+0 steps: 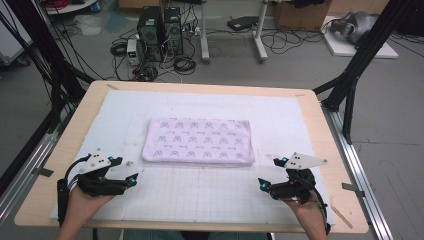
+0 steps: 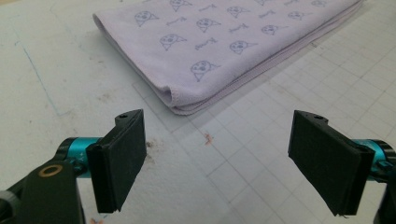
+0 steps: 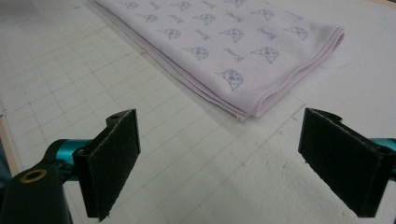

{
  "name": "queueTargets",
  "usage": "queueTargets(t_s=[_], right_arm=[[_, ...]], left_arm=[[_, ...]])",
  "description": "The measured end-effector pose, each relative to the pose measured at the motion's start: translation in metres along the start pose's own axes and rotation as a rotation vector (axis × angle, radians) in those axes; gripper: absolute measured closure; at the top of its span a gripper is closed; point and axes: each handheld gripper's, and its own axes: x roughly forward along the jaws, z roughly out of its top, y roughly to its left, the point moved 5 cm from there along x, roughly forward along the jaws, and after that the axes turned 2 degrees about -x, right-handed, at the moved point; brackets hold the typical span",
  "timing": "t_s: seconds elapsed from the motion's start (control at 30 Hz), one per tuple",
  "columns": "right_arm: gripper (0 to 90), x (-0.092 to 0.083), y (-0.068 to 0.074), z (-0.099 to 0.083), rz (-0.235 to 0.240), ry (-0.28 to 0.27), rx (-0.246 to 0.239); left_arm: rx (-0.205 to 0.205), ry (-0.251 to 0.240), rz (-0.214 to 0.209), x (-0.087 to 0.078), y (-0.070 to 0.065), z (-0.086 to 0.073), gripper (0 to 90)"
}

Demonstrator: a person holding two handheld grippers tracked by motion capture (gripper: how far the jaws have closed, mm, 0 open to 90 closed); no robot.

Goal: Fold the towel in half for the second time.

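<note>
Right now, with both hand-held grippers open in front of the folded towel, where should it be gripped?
Probably at the two near corners of the folded towel, one per hand-held gripper, coming in low from the person's side. The layered edges lie open there, and each corner sits just ahead of the left and right jaws.

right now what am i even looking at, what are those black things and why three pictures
A person sits at a table with a hand-held two-jaw gripper in each hand: the left gripper and the right gripper. The high view looks down from above the person. The other two come from cameras riding on each gripper, looking along its black jaws. A folded lilac towel with small printed faces lies on a white gridded mat. Both grippers are open, hold nothing, and sit just short of the towel's near corners.
</note>
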Motion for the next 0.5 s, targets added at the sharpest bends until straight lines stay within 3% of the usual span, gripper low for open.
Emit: queueTargets(t_s=[0.33,0.5], right_arm=[[11.9,-0.001,0.0,-0.013,0.003,0.003,0.019],[11.9,-0.004,-0.002,-0.015,0.001,-0.004,0.026]], left_arm=[[-0.018,-0.001,-0.002,-0.003,-0.004,-0.012,19.7],[-0.006,0.013,-0.005,0.002,-0.006,-0.013,19.7]])
